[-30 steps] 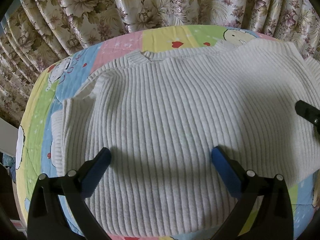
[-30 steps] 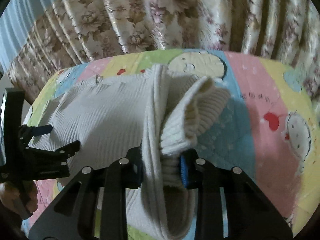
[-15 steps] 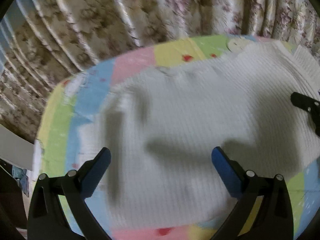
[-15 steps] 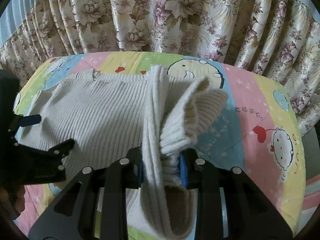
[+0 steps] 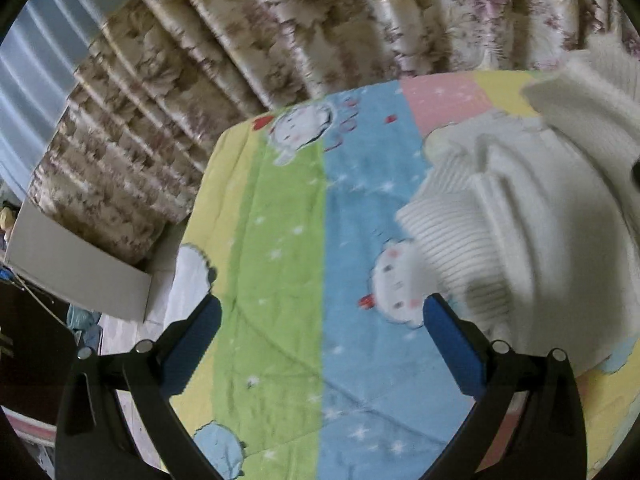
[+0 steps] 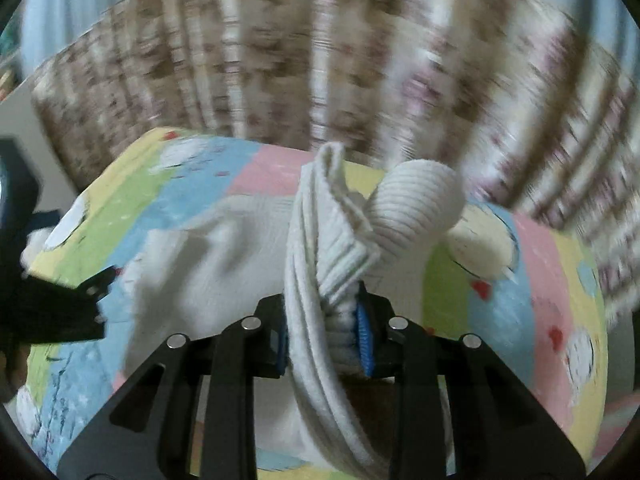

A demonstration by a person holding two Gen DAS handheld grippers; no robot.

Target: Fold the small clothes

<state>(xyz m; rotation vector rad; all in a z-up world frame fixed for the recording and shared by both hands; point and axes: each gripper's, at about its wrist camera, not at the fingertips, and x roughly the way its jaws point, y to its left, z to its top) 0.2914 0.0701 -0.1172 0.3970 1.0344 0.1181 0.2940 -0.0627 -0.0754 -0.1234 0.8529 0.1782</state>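
Note:
A white ribbed knit sweater (image 5: pixel 520 216) lies rumpled on a colourful cartoon blanket (image 5: pixel 288 240), at the right of the left wrist view. My left gripper (image 5: pixel 320 344) is open and empty above the bare blanket, left of the sweater's sleeve. In the right wrist view my right gripper (image 6: pixel 324 340) is shut on a bunched fold of the sweater (image 6: pixel 320 248), lifted above the blanket (image 6: pixel 520 280). The left gripper shows at that view's left edge (image 6: pixel 60 304).
Flowered curtains (image 5: pixel 280 32) hang close behind the table. A white board or box (image 5: pixel 72 264) and dark furniture stand beyond the table's left edge. The blanket's left edge drops off near my left gripper.
My left gripper has swung left off the sweater to over the bare blanket. My right gripper has lifted and pulled the held fold leftward, and the sweater has bunched up.

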